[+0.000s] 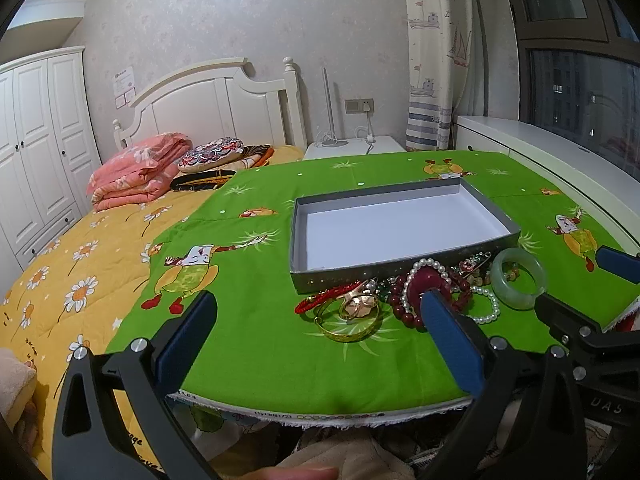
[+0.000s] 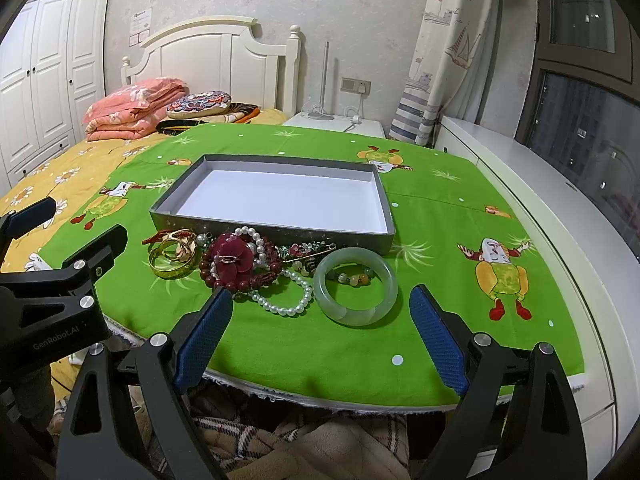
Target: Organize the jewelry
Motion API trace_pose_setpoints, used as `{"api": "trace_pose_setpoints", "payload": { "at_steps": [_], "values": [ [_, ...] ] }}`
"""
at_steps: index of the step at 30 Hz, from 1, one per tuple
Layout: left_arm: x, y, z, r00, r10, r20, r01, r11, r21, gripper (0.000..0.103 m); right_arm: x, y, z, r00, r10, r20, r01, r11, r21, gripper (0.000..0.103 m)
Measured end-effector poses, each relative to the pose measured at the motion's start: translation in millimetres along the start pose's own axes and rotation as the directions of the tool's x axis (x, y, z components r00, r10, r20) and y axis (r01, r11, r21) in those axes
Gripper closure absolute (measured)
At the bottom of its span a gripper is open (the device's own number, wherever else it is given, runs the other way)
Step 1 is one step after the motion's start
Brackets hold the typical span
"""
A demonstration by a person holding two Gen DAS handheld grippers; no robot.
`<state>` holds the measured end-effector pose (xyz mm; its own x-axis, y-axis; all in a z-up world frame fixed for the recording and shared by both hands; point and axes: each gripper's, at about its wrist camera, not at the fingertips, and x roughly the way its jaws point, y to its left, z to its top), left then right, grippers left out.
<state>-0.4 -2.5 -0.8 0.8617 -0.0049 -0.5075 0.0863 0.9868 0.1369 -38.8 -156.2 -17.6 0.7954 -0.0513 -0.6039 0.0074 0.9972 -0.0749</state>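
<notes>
A grey box (image 1: 308,272) (image 2: 276,164) with a white, empty inside sits on the green cloth. In front of it lies a jewelry pile: a gold bangle (image 1: 349,332) (image 2: 173,270), a gold ring piece (image 1: 360,305), a red cord (image 1: 320,300), a dark red flower brooch (image 2: 233,257) on red beads (image 1: 396,300), a pearl bracelet (image 2: 286,306) (image 1: 490,308), and a green jade bangle (image 2: 355,286) (image 1: 518,278). My left gripper (image 1: 320,304) is open, just short of the gold bangle. My right gripper (image 2: 322,292) is open, with the jade bangle between its fingers.
The green cartoon-print cloth (image 2: 440,216) covers a table beside a bed with a yellow quilt (image 1: 60,280). A white window ledge (image 2: 560,216) runs along the right. A white nightstand (image 1: 352,146) stands behind. A plaid blanket (image 2: 256,420) lies below the table's near edge.
</notes>
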Motion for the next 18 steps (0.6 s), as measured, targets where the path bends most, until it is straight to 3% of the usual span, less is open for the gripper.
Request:
{"api": "trace_pose_setpoints", "payload": {
  "at_steps": [18],
  "values": [
    [0.4, 0.8, 0.1, 1.0, -0.001, -0.002, 0.001, 1.0, -0.002, 0.004, 0.8, 2.1, -0.4, 1.0, 0.002, -0.003, -0.002, 1.0, -0.005, 0.018]
  ]
}}
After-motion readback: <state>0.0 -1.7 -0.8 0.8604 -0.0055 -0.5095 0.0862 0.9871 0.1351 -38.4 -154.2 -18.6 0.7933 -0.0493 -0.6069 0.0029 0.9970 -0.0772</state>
